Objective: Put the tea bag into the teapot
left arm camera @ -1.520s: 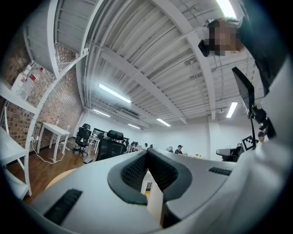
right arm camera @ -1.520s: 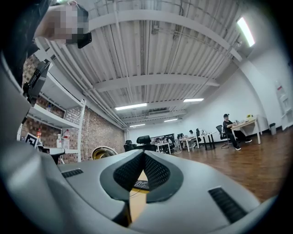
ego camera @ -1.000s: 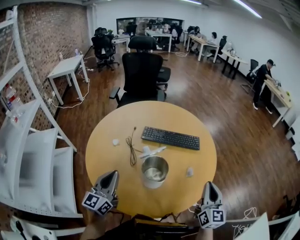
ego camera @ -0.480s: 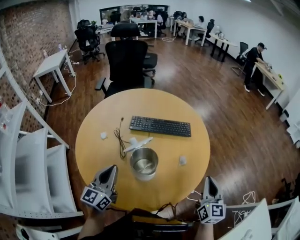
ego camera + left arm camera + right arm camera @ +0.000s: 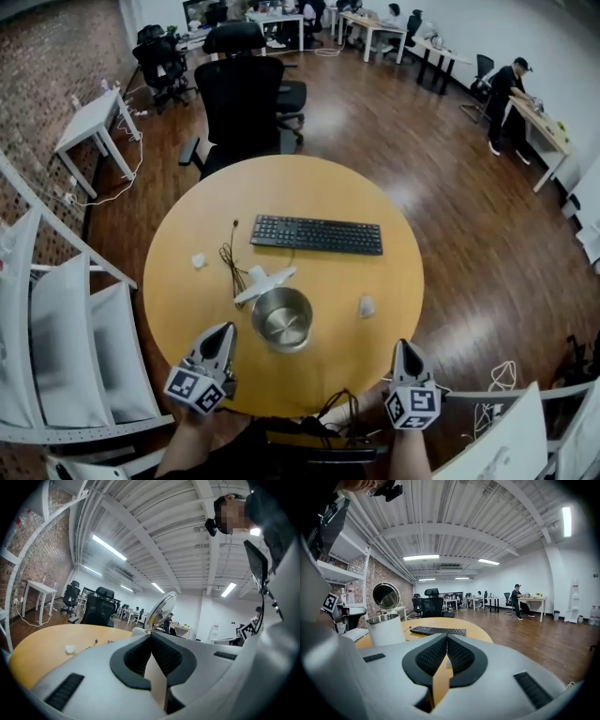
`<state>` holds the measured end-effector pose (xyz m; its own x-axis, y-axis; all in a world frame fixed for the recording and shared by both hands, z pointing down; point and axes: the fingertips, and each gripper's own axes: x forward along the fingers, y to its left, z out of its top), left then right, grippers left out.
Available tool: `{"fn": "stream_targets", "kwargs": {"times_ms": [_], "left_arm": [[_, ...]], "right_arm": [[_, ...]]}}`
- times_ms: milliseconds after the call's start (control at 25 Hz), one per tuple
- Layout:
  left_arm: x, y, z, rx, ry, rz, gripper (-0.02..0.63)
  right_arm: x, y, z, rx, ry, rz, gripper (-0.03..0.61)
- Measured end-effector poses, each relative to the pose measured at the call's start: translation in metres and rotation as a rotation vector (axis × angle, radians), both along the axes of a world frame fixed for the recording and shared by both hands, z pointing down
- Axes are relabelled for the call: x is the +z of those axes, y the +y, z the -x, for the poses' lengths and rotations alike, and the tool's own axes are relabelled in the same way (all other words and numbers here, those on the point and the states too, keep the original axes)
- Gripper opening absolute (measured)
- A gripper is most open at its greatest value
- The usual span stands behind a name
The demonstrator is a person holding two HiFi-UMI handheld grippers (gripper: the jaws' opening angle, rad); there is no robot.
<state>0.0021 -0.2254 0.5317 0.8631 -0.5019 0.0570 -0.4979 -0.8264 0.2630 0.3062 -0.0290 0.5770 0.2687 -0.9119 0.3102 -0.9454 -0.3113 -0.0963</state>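
Note:
The steel teapot (image 5: 281,319) stands open near the table's front middle, its lid and white handle (image 5: 264,279) tipped toward the far left. In the right gripper view the pot (image 5: 386,629) shows at left with its lid (image 5: 386,596) raised. A small pale packet, seemingly the tea bag (image 5: 366,306), lies on the table to the right of the pot. My left gripper (image 5: 223,333) is near the front edge left of the pot, shut and empty. My right gripper (image 5: 403,347) is at the front right edge, shut and empty, a little nearer than the packet.
A black keyboard (image 5: 316,234) lies across the round wooden table (image 5: 394,262) behind the pot. A dark cable (image 5: 230,258) and a small white lump (image 5: 198,261) are at the left. A black office chair (image 5: 239,103) stands behind the table, and white shelves (image 5: 56,328) at the left.
The head view has shifted, so the table and pot sit higher and further left in the picture. Both grippers stay shut near the front edge; the right one has come slightly forward.

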Motion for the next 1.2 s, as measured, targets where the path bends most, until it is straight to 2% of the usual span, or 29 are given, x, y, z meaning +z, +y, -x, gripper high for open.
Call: {"fn": "stream_targets", "kwargs": {"times_ms": [80,160,240,440,560,640,920,1200], "left_arm": [[0.003,-0.001,-0.001,0.001,-0.007,0.011,-0.006],[0.004,-0.003,-0.002,0.002,-0.014,0.015,-0.006],[0.004,-0.006,-0.002,0.0,-0.025,0.013,-0.006],[0.002,-0.014,0.004,-0.019,-0.043,0.021,-0.006],[0.005,-0.015,0.014,-0.038,-0.07,0.026,-0.006],[0.01,-0.015,0.022,-0.05,-0.093,0.026,-0.006],[0.009,-0.02,0.055,-0.145,-0.119,0.006,-0.006],[0.005,-0.015,0.074,-0.198,-0.148,0.044,-0.006]], "right_arm": [[0.009,-0.008,-0.002,0.004,-0.008,0.024,0.009],[0.015,-0.019,-0.004,-0.002,-0.01,0.052,0.066],[0.024,-0.031,-0.006,-0.016,-0.008,0.082,0.071],[0.063,-0.067,-0.01,-0.065,-0.019,0.194,0.188],[0.093,-0.089,-0.02,-0.073,-0.005,0.269,0.202],[0.113,-0.102,-0.028,-0.073,-0.008,0.316,0.249],[0.156,-0.131,-0.048,-0.029,-0.031,0.411,0.25],[0.194,-0.142,-0.056,0.0,-0.023,0.506,0.25]]}}
